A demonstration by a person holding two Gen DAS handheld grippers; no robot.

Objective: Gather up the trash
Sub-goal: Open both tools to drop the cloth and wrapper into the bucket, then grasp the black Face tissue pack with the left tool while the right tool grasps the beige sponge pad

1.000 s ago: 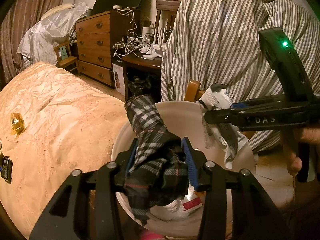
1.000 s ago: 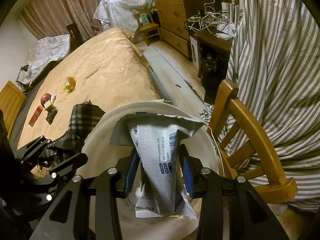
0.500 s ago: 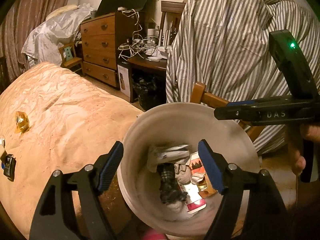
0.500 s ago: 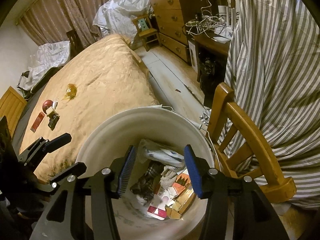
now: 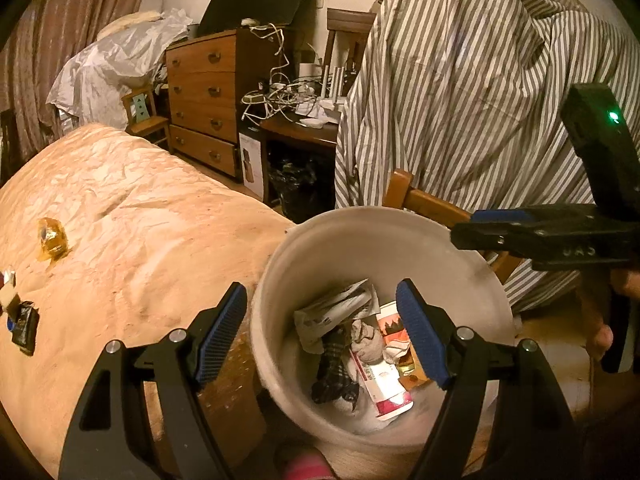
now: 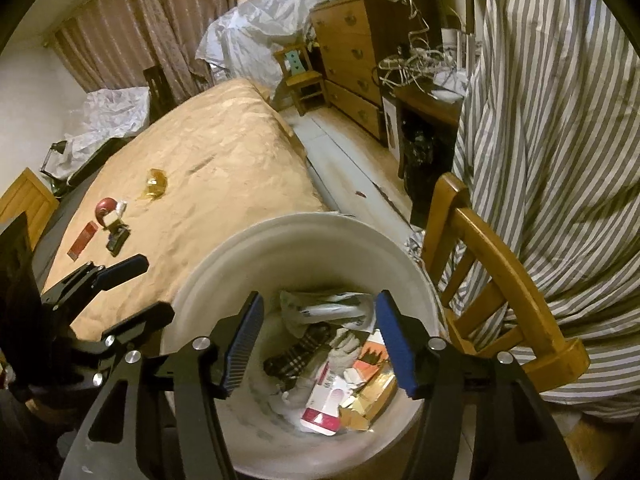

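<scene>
A white bin (image 5: 360,236) stands beside the bed and holds a plaid cloth (image 5: 334,372), a white wrapper (image 5: 332,312) and cartons. It also shows in the right wrist view (image 6: 280,236), with the plaid cloth (image 6: 298,350) and the wrapper (image 6: 320,308) inside. My left gripper (image 5: 320,332) is open and empty over the bin's near rim. My right gripper (image 6: 316,340) is open and empty above the bin. More trash lies on the bed: a yellow wrapper (image 5: 51,238) and a black packet (image 5: 24,326).
A tan bed (image 5: 120,216) lies left of the bin, with a red ball (image 6: 106,206) and a red packet (image 6: 82,240) on it. A wooden chair (image 6: 492,264) under a striped sheet (image 6: 560,120) stands right of the bin. A dresser (image 5: 204,100) and a cluttered desk (image 5: 304,128) stand behind.
Both grippers opened. The plaid cloth dropped from my left gripper and the white wrapper from my right gripper into the bin. Both grippers then drew back a little.
</scene>
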